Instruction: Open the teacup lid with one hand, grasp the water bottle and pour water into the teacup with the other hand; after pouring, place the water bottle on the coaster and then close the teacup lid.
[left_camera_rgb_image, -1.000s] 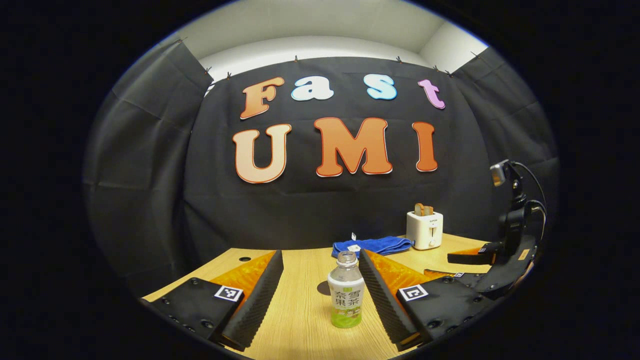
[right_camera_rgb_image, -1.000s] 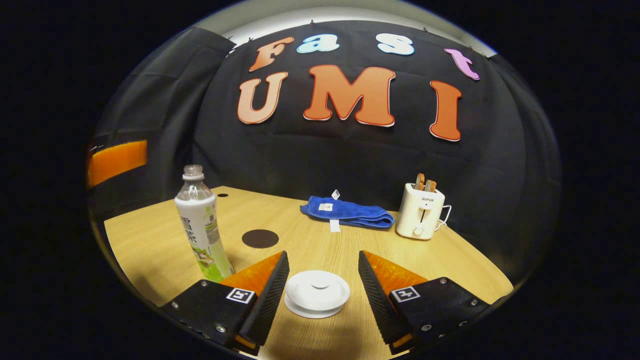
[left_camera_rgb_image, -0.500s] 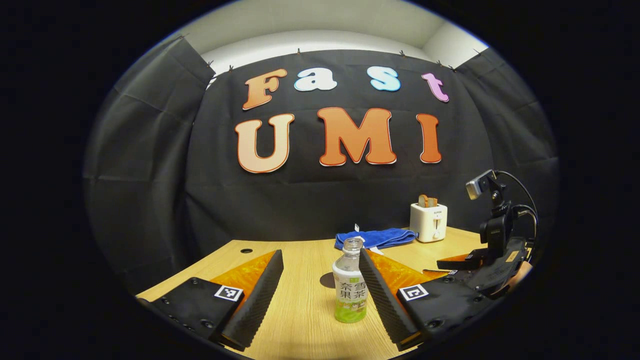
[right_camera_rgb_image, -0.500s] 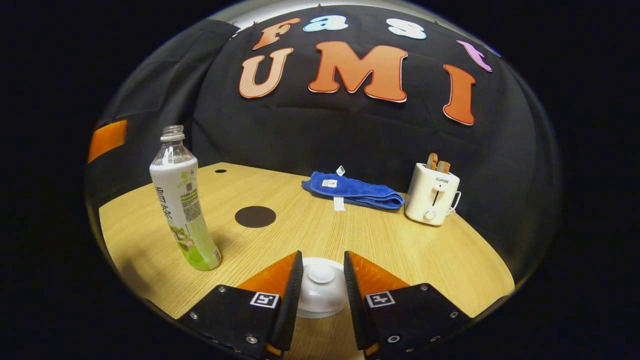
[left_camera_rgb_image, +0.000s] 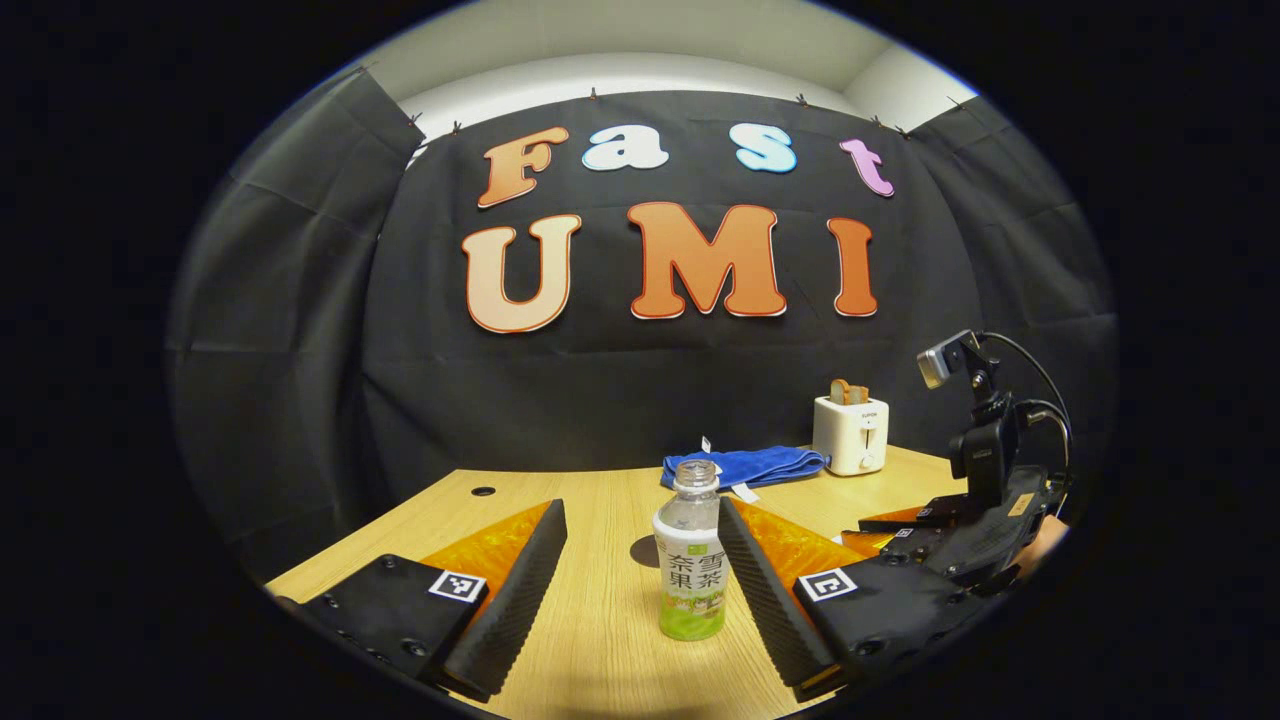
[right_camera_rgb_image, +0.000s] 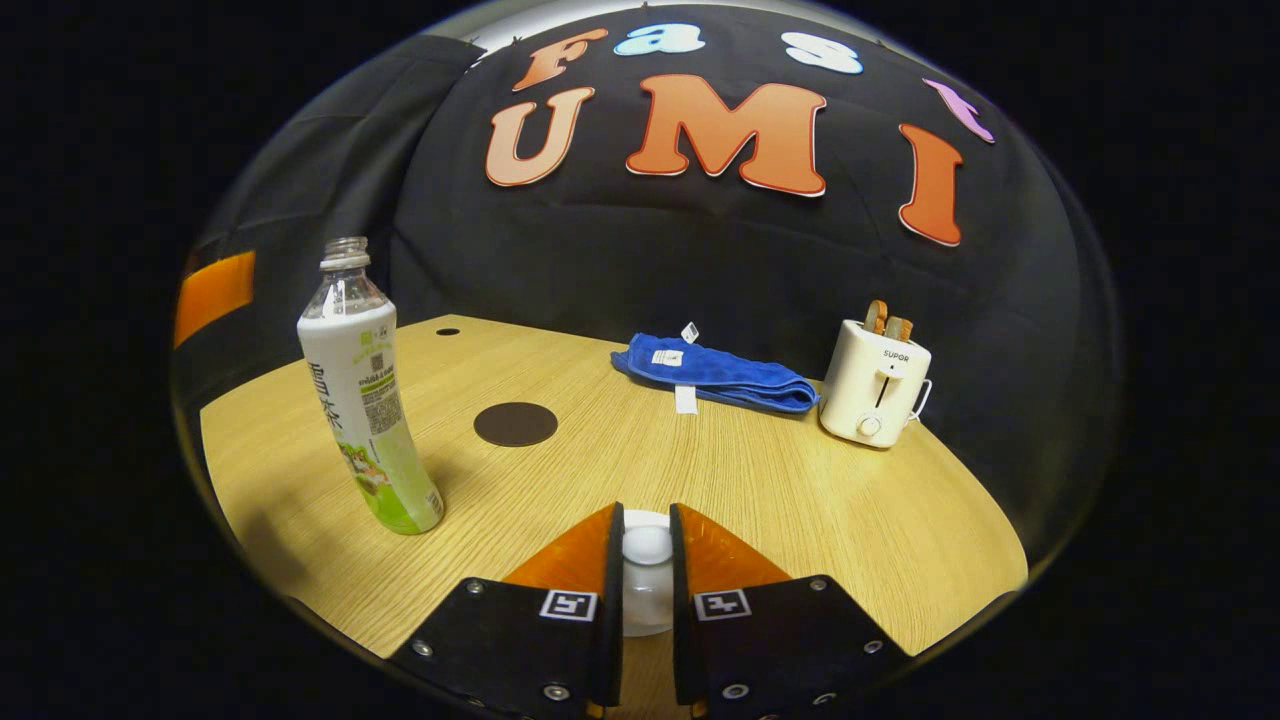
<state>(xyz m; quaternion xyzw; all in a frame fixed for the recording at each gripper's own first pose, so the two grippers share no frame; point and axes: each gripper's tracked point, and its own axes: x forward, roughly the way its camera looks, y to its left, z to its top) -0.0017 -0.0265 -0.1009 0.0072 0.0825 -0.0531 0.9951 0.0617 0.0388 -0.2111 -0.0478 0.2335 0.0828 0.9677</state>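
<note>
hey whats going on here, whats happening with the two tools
A person holds a tool in each hand over a wooden table. The right tool has its fingers closed on the knob of the white teacup lid, which does not look lifted yet. The left tool is open, its fingers on either side of the uncapped bottle but not touching it. The bottle stands upright on the table, beside the dark round coaster. No pouring has begun.

Uncapped bottle upright, coaster bare, lid pinched.

The water bottle (right_camera_rgb_image: 368, 395), clear with a white-and-green label, is stood upright on the table near the dark round coaster (right_camera_rgb_image: 515, 424). The white teacup lid (right_camera_rgb_image: 647, 560) is clamped at its knob between two fingers.
</note>
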